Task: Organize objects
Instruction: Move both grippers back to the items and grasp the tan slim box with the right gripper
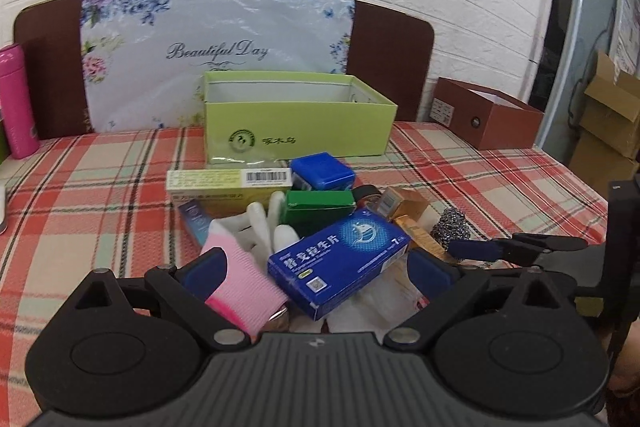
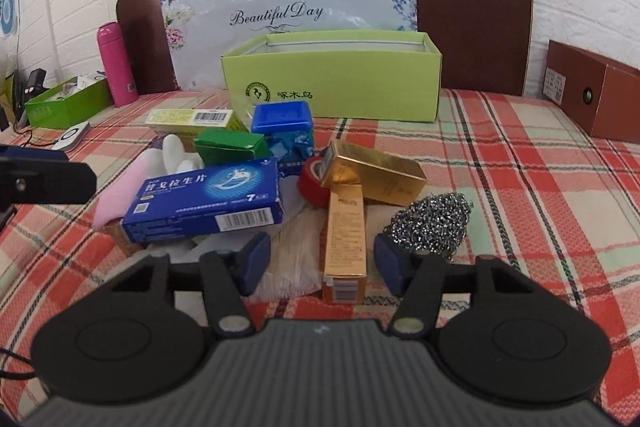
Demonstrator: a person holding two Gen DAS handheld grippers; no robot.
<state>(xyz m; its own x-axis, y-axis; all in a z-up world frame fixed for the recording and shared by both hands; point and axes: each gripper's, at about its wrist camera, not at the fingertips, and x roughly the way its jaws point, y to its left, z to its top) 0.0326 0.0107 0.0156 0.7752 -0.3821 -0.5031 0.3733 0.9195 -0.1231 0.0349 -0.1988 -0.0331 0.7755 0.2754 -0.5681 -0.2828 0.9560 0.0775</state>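
My grippers' pads [image 2: 256,263] look like matt blue rubber on black plastic. The plaid cloth [image 2: 520,163] is woven and matt. The scourer [image 2: 430,223] is coiled, glinting metal wire. The gold box [image 2: 376,171] is glossy foil card; the green box [image 2: 340,83] is smooth card.

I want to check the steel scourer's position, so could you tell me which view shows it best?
The right wrist view: the steel scourer lies close and whole beside the right finger. In the left wrist view it is smaller, partly hidden behind the right tongs.

Two gold cartons [image 2: 376,169], two blue boxes [image 2: 208,201], one scourer [image 2: 430,225].
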